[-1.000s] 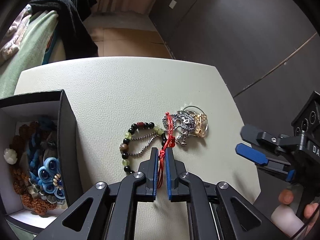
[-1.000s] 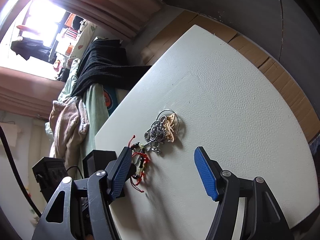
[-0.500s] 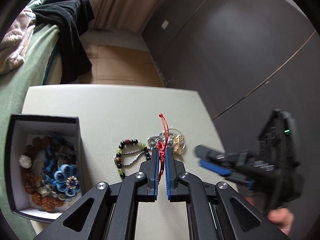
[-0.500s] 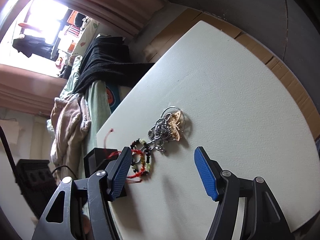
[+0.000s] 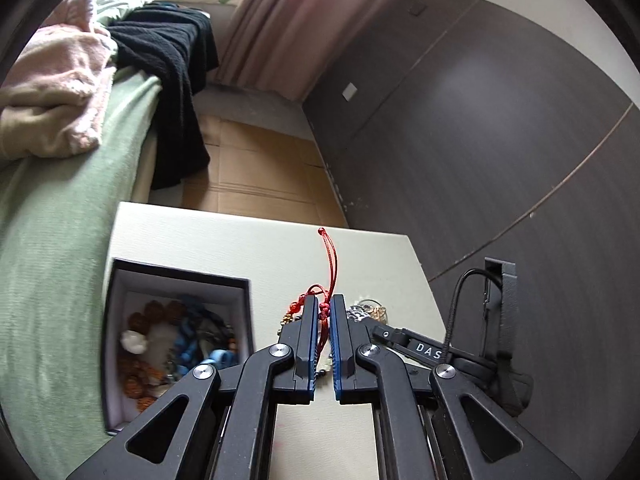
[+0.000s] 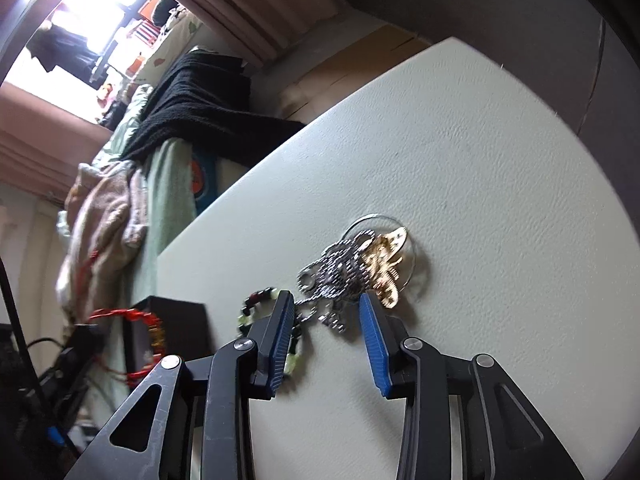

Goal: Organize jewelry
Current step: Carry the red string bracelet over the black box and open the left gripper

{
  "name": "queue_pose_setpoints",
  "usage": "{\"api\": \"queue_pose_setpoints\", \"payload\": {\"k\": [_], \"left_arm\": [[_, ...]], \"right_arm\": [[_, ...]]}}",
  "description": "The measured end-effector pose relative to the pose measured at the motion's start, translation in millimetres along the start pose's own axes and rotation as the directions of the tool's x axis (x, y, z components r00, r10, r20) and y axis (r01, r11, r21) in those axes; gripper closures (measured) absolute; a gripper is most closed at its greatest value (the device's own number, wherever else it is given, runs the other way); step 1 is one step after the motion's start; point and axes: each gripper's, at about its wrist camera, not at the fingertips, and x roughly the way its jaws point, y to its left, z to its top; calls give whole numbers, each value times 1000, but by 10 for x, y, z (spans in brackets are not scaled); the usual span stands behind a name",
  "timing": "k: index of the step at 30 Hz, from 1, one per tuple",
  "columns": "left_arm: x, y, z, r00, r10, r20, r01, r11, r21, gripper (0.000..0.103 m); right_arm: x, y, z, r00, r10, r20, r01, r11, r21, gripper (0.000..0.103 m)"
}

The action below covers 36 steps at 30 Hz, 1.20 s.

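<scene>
My left gripper is shut on a red cord bracelet and holds it lifted above the white table; the bracelet also shows in the right wrist view, hanging beside the box. A black jewelry box with several beaded pieces inside sits at the left. My right gripper is open, low over a pile of silver and gold chains, with a green and black bead bracelet by its left finger.
A bed with a green cover, a pink blanket and a black garment lies left of the table. A dark panelled wall stands on the right. Cardboard covers the floor behind the table.
My left gripper has risen with the red bracelet, pulling it off the pile and drifting toward the box. My right gripper has moved in close to the chain pile.
</scene>
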Motion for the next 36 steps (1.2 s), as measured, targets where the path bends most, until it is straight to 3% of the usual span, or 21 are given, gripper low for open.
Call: {"api": "queue_pose_setpoints", "payload": {"k": [11,12,13,14,21,24,25,28,29,36], "left_arm": [[-189,332,-3,998,63,19,-61,996,-64,97],[-180,345,-5,998,66,16,-65,995,-70,97],[-186,347,-20,997,71,14,-70,995,-72,97],[-191,352,-28,997,76,13,-75,994,-73,97],[-258,431,-47,994,111,19,-108,990,-95,97],[-230,497,-62,991,133,-29,-136,983,-126,94],[-220,517,-53,990,133,-35,-137,981,-138,86],[-292,514,-66,989,147,-22,-149,979,-141,41],[-344,492,-71,988,151,2,-150,980,-133,37],[-513,510,-21,993,113,45,-105,984,-144,35]], "right_arm": [[86,229,26,987,-153,54,159,979,-126,66],[86,254,9,982,-179,63,186,972,-142,69],[80,243,8,978,-197,68,205,968,-147,78],[78,216,10,978,-195,67,203,969,-140,83],[-62,4,-8,998,-55,29,56,998,-37,84],[-254,24,-22,998,8,56,-6,999,-39,85],[-318,58,-33,997,23,68,-20,999,-50,85],[-543,169,-80,992,68,106,-58,994,-95,85],[-615,214,-97,990,83,116,-70,992,-109,85],[-1052,521,-214,975,143,170,-107,973,-203,85]]}}
